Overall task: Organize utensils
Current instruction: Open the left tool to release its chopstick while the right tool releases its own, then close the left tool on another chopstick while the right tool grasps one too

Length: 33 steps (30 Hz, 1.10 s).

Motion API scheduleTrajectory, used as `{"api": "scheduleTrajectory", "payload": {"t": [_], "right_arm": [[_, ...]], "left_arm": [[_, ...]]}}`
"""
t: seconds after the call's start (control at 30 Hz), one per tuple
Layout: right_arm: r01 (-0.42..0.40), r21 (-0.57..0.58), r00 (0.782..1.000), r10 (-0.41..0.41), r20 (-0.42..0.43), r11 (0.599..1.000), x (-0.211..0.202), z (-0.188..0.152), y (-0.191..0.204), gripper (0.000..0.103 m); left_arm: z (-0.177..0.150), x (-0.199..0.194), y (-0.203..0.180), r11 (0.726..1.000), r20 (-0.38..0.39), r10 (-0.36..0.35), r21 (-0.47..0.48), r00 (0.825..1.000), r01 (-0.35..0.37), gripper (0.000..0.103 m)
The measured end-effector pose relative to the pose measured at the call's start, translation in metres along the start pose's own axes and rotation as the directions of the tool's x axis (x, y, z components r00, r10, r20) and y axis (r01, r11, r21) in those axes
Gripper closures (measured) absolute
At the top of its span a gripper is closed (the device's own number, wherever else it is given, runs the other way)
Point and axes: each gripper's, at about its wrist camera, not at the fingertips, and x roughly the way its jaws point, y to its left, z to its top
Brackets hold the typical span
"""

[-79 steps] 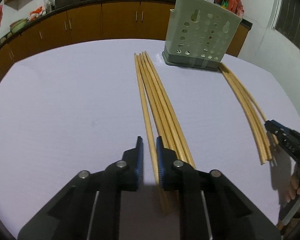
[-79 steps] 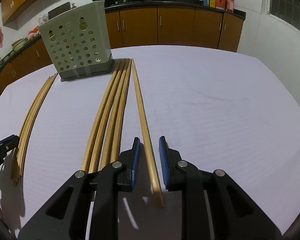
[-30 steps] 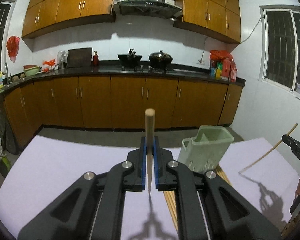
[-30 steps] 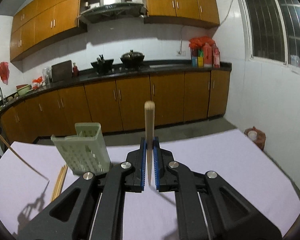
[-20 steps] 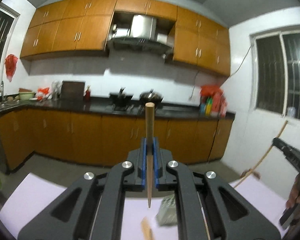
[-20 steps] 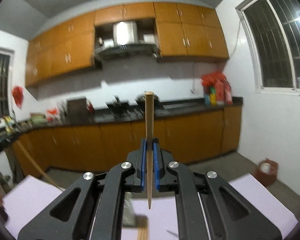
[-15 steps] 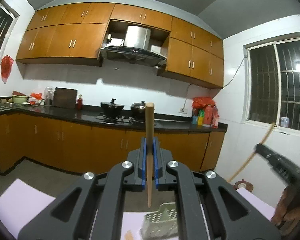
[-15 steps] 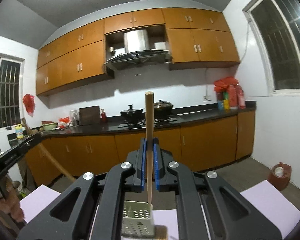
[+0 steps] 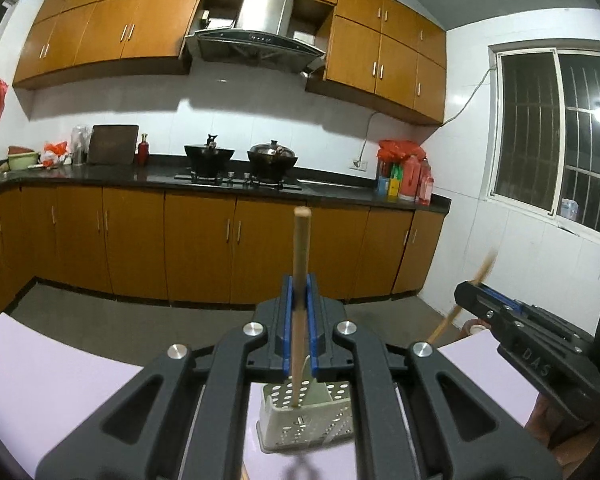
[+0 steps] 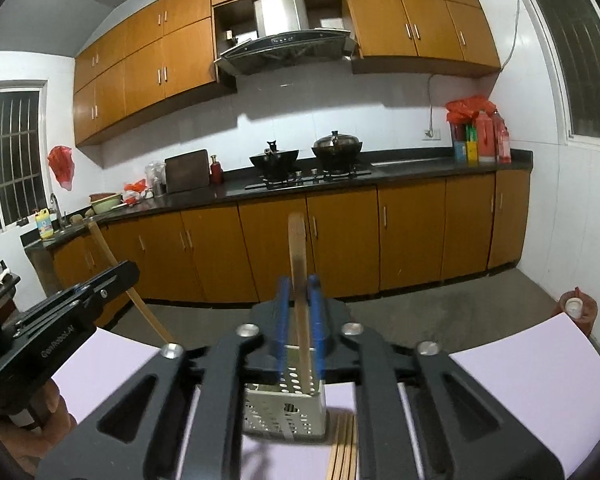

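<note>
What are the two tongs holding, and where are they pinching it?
Each holds one wooden chopstick upright: the left tongs pinch theirs around mid-length, and the right tongs grip theirs likewise.

Two grippers, each holding one chopstick: left gripper (image 9: 298,320) at 6 o'clock, right gripper (image 10: 299,320) likewise; one green perforated holder (image 10: 284,412) below; a bundle of about four chopsticks (image 10: 343,446) at 6 o'clock; two woks (image 9: 209,154) at 12
</note>
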Motion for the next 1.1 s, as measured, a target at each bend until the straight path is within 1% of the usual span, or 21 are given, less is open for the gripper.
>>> {"api": "scheduleTrajectory", "payload": {"t": [0.03, 0.07, 0.1, 0.27, 0.33, 0.37, 0.43, 0.5, 0.53, 0.57, 0.6, 0.63, 0.67, 0.7, 0.8, 0.9, 1.0, 1.03, 1.1], "right_arm": [[0.005, 0.002, 1.000, -0.005, 0.008, 1.000, -0.003, 0.000, 0.000, 0.070], [0.007, 0.003, 1.000, -0.007, 0.021, 1.000, -0.008, 0.002, 0.000, 0.062], [0.010, 0.002, 0.999, -0.010, 0.036, 1.000, -0.013, 0.004, 0.001, 0.062], [0.036, 0.013, 0.995, -0.037, 0.095, 0.999, -0.048, 0.015, -0.010, 0.061], [0.065, 0.033, 0.993, -0.068, 0.101, 0.997, -0.064, 0.010, -0.021, 0.059], [0.089, 0.043, 0.992, -0.093, 0.084, 0.995, -0.071, 0.002, -0.028, 0.059], [0.125, 0.050, 0.992, -0.126, 0.027, 0.991, -0.073, -0.017, -0.039, 0.059], [0.144, 0.048, 0.985, -0.139, -0.099, 0.988, -0.063, -0.051, -0.051, 0.060], [0.142, 0.048, 0.979, -0.133, -0.156, 0.989, -0.057, -0.067, -0.055, 0.064], [0.142, 0.050, 0.970, -0.129, -0.207, 0.989, -0.051, -0.081, -0.058, 0.072], [0.138, 0.052, 0.950, -0.118, -0.289, 0.989, -0.041, -0.104, -0.061, 0.079], [0.126, 0.061, 0.931, -0.096, -0.352, 0.990, -0.034, -0.123, -0.064, 0.082], [0.113, 0.070, 0.906, -0.074, -0.417, 0.991, -0.026, -0.145, -0.063, 0.085], [0.105, 0.071, 0.892, -0.063, -0.447, 0.992, -0.023, -0.156, -0.062, 0.086], [0.085, 0.037, 0.853, -0.054, -0.520, 0.996, -0.015, -0.189, -0.051, 0.086], [0.085, 0.017, 0.833, -0.062, -0.549, 0.996, -0.013, -0.202, -0.044, 0.090], [0.098, -0.030, 0.832, -0.099, -0.545, 0.995, -0.014, -0.206, -0.039, 0.095], [0.111, -0.041, 0.831, -0.115, -0.544, 0.993, -0.014, -0.207, -0.038, 0.095], [0.167, -0.049, 0.828, -0.167, -0.534, 0.985, -0.014, -0.207, -0.045, 0.095]], "left_arm": [[0.000, -0.001, 0.003, 1.000, 0.001, -0.002, -0.002, 1.000, 0.002, 0.089], [0.001, -0.004, 0.003, 1.000, 0.008, 0.001, -0.002, 1.000, -0.001, 0.084], [0.002, -0.006, 0.005, 1.000, 0.014, 0.003, -0.001, 1.000, -0.003, 0.080], [0.012, -0.035, 0.014, 0.999, 0.063, 0.000, -0.038, 0.998, 0.003, 0.068], [0.011, -0.055, 0.021, 0.998, 0.078, 0.012, -0.055, 0.997, -0.008, 0.063], [0.008, -0.064, 0.025, 0.998, 0.071, 0.028, -0.059, 0.997, -0.024, 0.062], [-0.006, -0.076, 0.032, 0.996, 0.040, 0.065, -0.063, 0.997, -0.062, 0.062], [-0.029, -0.084, 0.043, 0.992, -0.019, 0.104, -0.072, 0.994, -0.105, 0.062], [-0.043, -0.084, 0.049, 0.990, -0.059, 0.122, -0.070, 0.991, -0.126, 0.062], [-0.057, -0.083, 0.053, 0.988, -0.100, 0.137, -0.064, 0.985, -0.144, 0.062], [-0.076, -0.078, 0.059, 0.986, -0.163, 0.146, -0.059, 0.976, -0.158, 0.062], [-0.094, -0.073, 0.064, 0.985, -0.220, 0.146, -0.063, 0.965, -0.163, 0.063], [-0.106, -0.069, 0.067, 0.983, -0.263, 0.143, -0.071, 0.954, -0.167, 0.067], [-0.123, -0.064, 0.070, 0.983, -0.321, 0.127, -0.084, 0.939, -0.162, 0.073], [-0.158, -0.056, 0.073, 0.984, -0.413, 0.109, -0.085, 0.904, -0.157, 0.075], [-0.184, -0.052, 0.073, 0.986, -0.466, 0.096, -0.075, 0.879, -0.148, 0.075], [-0.199, -0.050, 0.075, 0.987, -0.499, 0.085, -0.079, 0.863, -0.143, 0.077], [-0.203, -0.050, 0.074, 0.986, -0.508, 0.080, -0.083, 0.858, -0.141, 0.077], [-0.210, -0.051, 0.077, 0.986, -0.525, 0.059, -0.100, 0.849, -0.130, 0.080]]}}
